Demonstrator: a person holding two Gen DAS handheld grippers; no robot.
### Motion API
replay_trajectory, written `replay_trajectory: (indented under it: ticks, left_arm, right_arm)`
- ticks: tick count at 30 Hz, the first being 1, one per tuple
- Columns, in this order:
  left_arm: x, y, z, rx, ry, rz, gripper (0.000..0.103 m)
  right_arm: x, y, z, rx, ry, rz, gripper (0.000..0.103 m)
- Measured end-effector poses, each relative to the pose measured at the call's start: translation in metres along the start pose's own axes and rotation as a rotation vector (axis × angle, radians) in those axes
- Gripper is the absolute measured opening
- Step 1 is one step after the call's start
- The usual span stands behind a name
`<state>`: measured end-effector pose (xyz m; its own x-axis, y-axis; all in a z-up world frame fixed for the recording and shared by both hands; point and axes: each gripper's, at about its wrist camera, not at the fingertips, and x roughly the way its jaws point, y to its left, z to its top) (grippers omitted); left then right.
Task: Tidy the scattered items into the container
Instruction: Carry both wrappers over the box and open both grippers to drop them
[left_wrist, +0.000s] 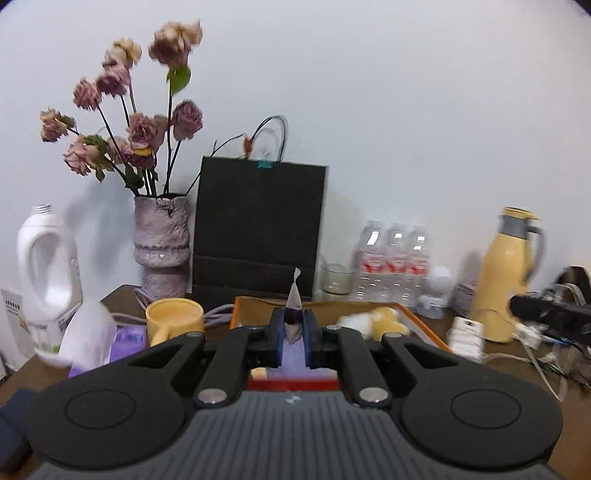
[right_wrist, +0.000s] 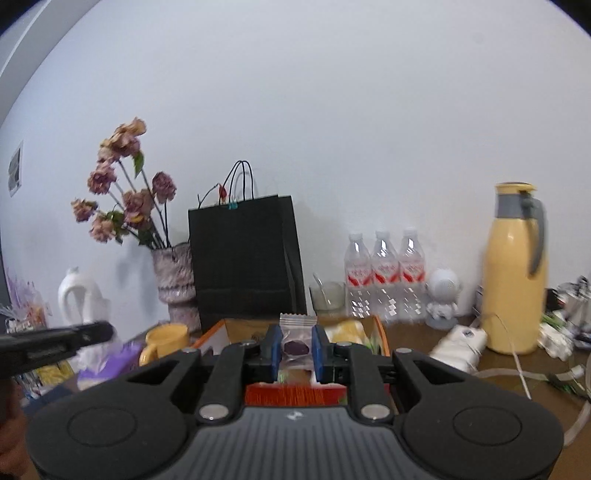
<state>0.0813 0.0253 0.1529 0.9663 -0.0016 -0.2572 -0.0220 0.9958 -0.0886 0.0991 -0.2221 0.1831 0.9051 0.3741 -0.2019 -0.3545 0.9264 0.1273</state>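
Note:
My left gripper (left_wrist: 294, 325) is shut on a small clear snack packet (left_wrist: 294, 306), held edge-on above the near side of the orange-rimmed cardboard box (left_wrist: 421, 321). A yellow and white soft toy (left_wrist: 376, 320) lies in the box. My right gripper (right_wrist: 294, 345) is shut on a clear snack packet with a dark purple piece inside (right_wrist: 296, 341), held over the same box (right_wrist: 380, 332), where the toy (right_wrist: 347, 330) also shows. The left gripper appears as a dark blurred bar (right_wrist: 55, 341) at the left of the right wrist view.
On the brown table: a yellow mug (left_wrist: 173, 317), a purple packet (left_wrist: 125, 341), a white detergent bottle (left_wrist: 48, 273), a vase of dried roses (left_wrist: 162, 243), a black paper bag (left_wrist: 258, 229), a glass cup (left_wrist: 336, 278), three water bottles (left_wrist: 395, 258), a yellow thermos (left_wrist: 508, 273), cables (left_wrist: 546, 354).

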Motion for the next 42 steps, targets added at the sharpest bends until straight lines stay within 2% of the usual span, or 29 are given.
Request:
replay_trajectory:
  ticks: [6,8,12,15,18,20,23,26,29,32,35,36,37,38,40,42]
  left_arm:
    - [0.078,0.012,0.052,-0.005,0.018,-0.019,0.011]
    - [0.105,0.014,0.055,0.000,0.065,-0.034,0.011]
    - [0.184,0.021,0.050,-0.027,0.312,-0.087,0.011]
    - [0.238,0.023,0.039,-0.023,0.485,-0.085,0.011]
    - [0.279,0.015,0.022,0.037,0.631,-0.063,0.011]
    - [0.296,0.013,0.012,0.086,0.691,-0.046,0.011]
    - [0.316,0.020,-0.004,0.100,0.804,-0.019,0.011]
    - [0.327,0.031,-0.015,0.072,0.865,-0.004,0.011]
    - [0.330,0.030,-0.018,0.053,0.895,0.014,0.013]
    - [0.329,0.029,-0.012,0.038,0.938,0.048,0.017]
    - [0.321,0.032,0.007,0.018,0.949,0.065,0.036]
    - [0.314,0.032,0.017,0.013,0.930,0.066,0.046]
    - [0.307,0.032,0.027,0.012,0.914,0.068,0.052]
    - [0.299,0.034,0.037,0.007,0.906,0.071,0.054]
    - [0.285,0.038,0.052,-0.024,0.911,0.075,0.064]
    - [0.272,0.041,0.064,-0.052,0.925,0.077,0.071]
  right_arm:
    - [0.079,-0.003,0.055,-0.008,0.015,0.031,0.016]
    - [0.110,-0.003,0.064,-0.014,0.088,0.058,0.016]
    - [0.187,-0.016,0.067,0.027,0.296,0.131,0.016]
    - [0.254,-0.025,0.058,0.084,0.482,0.160,0.016]
    - [0.310,-0.020,0.036,0.079,0.658,0.149,0.016]
    - [0.339,-0.015,0.014,0.093,0.769,0.134,0.016]
    - [0.365,-0.008,-0.015,0.061,0.881,0.083,0.016]
    - [0.378,-0.003,-0.035,0.045,0.955,0.047,0.016]
    - [0.381,-0.002,-0.040,0.053,0.975,0.024,0.019]
    - [0.379,-0.006,-0.033,0.082,0.987,0.010,0.029]
    - [0.368,-0.012,-0.011,0.092,0.965,-0.006,0.032]
    - [0.360,-0.016,-0.001,0.100,0.953,-0.013,0.034]
    - [0.355,-0.019,0.008,0.105,0.944,-0.021,0.039]
    - [0.346,-0.023,0.018,0.105,0.933,-0.033,0.042]
    - [0.329,-0.027,0.037,0.097,0.915,-0.065,0.054]
    - [0.312,-0.028,0.051,0.084,0.907,-0.078,0.058]
